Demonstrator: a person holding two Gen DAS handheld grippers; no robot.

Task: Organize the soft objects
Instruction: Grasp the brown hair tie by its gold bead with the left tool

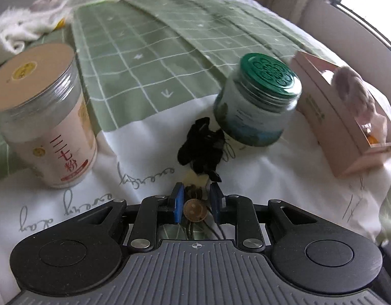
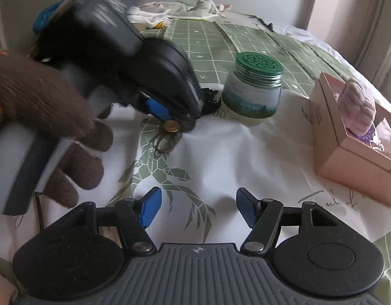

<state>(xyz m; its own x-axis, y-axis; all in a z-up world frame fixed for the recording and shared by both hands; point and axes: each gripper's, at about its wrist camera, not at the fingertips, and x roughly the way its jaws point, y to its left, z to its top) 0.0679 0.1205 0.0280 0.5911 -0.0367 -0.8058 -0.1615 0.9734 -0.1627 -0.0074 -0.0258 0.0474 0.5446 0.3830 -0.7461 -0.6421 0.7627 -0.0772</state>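
A black scrunchie (image 1: 201, 147) with a brown button-like charm (image 1: 194, 210) lies on the white bedspread, right in front of my left gripper (image 1: 194, 203). The left jaws stand narrowly apart on either side of the charm; I cannot tell whether they grip it. From the right wrist view, the left gripper (image 2: 174, 124) points down at the same charm (image 2: 171, 126) beside the scrunchie (image 2: 208, 101). My right gripper (image 2: 198, 209) is open and empty above the spread. A pink box (image 1: 348, 124), also in the right wrist view (image 2: 353, 139), holds a pink knitted soft piece (image 2: 358, 106).
A green-lidded jar (image 1: 259, 101) leans just behind the scrunchie. A tall white jar with red characters (image 1: 45, 124) stands at the left. A green checked sheet (image 1: 157, 50) and white fluffy fabric (image 1: 25, 25) lie behind. A brown-gloved hand (image 2: 55, 132) holds the left gripper.
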